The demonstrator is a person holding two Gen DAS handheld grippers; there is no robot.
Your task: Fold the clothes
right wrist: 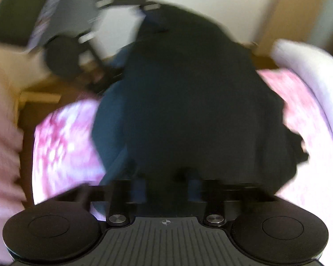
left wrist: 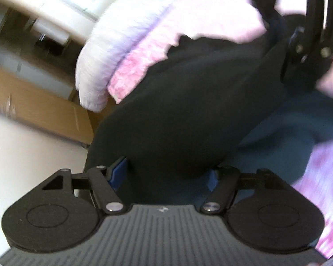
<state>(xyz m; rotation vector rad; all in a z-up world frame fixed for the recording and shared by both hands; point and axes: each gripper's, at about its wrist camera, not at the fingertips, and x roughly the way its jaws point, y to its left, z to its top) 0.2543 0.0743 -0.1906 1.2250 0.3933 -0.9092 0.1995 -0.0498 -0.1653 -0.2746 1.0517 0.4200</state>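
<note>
A black garment (left wrist: 188, 102) hangs stretched between my two grippers above a bed with a pink flowered sheet (left wrist: 131, 71). My left gripper (left wrist: 166, 173) is shut on one end of the black cloth, which fills the gap between its blue pads (left wrist: 115, 173). My right gripper shows in the left wrist view (left wrist: 275, 26) at the upper right, pinching the cloth's far end. In the blurred right wrist view the black garment (right wrist: 199, 110) covers my right gripper (right wrist: 166, 186). A dark teal garment (left wrist: 299, 137) lies underneath on the bed; it also shows in the right wrist view (right wrist: 108, 133).
A white quilt (left wrist: 104, 51) lies bunched at the bed's edge. A wooden floor (left wrist: 33, 102) and white furniture (left wrist: 44, 6) lie beyond the bed. In the right wrist view, pale pink bedding (right wrist: 2, 133) sits at the left and a wooden frame (right wrist: 40, 97) beside it.
</note>
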